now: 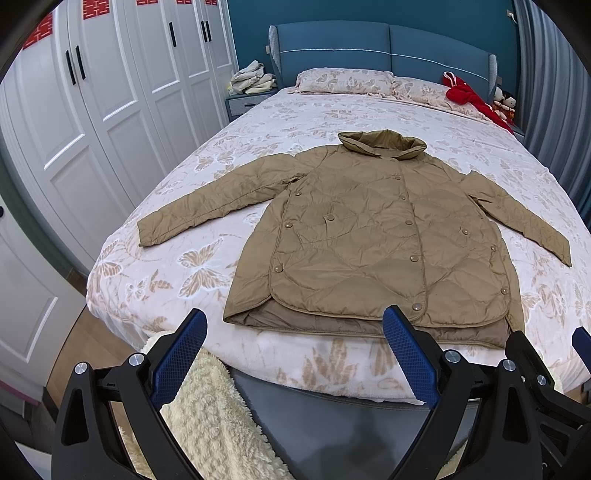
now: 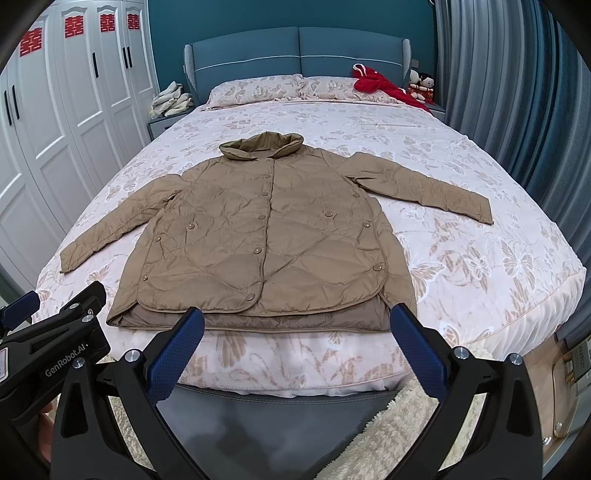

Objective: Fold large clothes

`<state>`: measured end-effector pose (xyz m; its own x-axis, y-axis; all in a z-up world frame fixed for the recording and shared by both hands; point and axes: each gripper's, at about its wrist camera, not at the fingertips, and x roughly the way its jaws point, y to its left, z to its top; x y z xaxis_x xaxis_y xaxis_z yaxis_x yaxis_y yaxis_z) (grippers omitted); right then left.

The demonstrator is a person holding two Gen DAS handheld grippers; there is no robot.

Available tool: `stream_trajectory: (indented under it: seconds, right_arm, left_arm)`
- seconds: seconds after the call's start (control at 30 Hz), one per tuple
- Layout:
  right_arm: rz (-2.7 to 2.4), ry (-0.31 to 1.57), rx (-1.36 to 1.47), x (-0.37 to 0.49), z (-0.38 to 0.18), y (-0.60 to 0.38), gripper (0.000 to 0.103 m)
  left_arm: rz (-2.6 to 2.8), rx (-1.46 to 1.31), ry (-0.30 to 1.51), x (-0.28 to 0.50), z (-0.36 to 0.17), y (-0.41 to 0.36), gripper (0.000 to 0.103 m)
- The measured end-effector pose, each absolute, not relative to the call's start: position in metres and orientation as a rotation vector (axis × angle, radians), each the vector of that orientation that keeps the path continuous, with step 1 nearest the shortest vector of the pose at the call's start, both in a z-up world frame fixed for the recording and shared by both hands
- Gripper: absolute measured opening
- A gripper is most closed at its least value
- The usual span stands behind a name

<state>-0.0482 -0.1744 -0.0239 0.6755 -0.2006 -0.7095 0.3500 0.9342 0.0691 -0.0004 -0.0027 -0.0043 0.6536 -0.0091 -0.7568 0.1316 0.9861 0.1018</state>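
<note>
While both claws [image 1: 295, 325] [image 2: 297, 323] gape empty, the jacket [image 1: 369, 236] lies flat just beyond them

A bed [image 1: 303, 114] with a blue headboard [image 1: 384, 48] stands against a teal wall [image 2: 166, 33]. White wardrobes [image 1: 110, 92] line one side.

Home bedroom. Double bed [image 2: 480, 229] with butterfly-print cover fills middle; two matching pillows [image 2: 255, 90] at far end against padded blue headboard [image 2: 295, 50]. White panelled wardrobe [image 2: 66, 110] with red paper cut-outs along left wall. Blue curtain [image 2: 498, 74] at right. Nightstand [image 2: 162, 123] far left, heaped with clothes. Dolls [image 2: 421, 86] far right. Fluffy cream rug [image 1: 207, 413] near.
</note>
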Motion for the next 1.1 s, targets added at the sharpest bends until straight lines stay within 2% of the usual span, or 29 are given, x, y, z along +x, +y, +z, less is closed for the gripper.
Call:
stream_trajectory:
  seconds: [0.47, 0.83, 1.1]
  right_arm:
    - [-0.31, 0.781, 0.215, -0.046, -0.022, -0.175, 0.098]
    - [-0.285, 0.831, 0.253, -0.027, -0.054, -0.195, 0.098]
    - [-0.299, 0.793, 0.467, 0.002, -0.077, -0.291, 0.098]
  left_arm:
    - [-0.079, 0.155, 0.868, 0.001, -0.006, 0.003, 0.093]
    - [-0.098, 0.163, 0.922, 0.029, -0.03, -0.016, 0.095]
    - [-0.09, 0.079, 0.949, 0.066, -0.041, -0.017, 0.095]
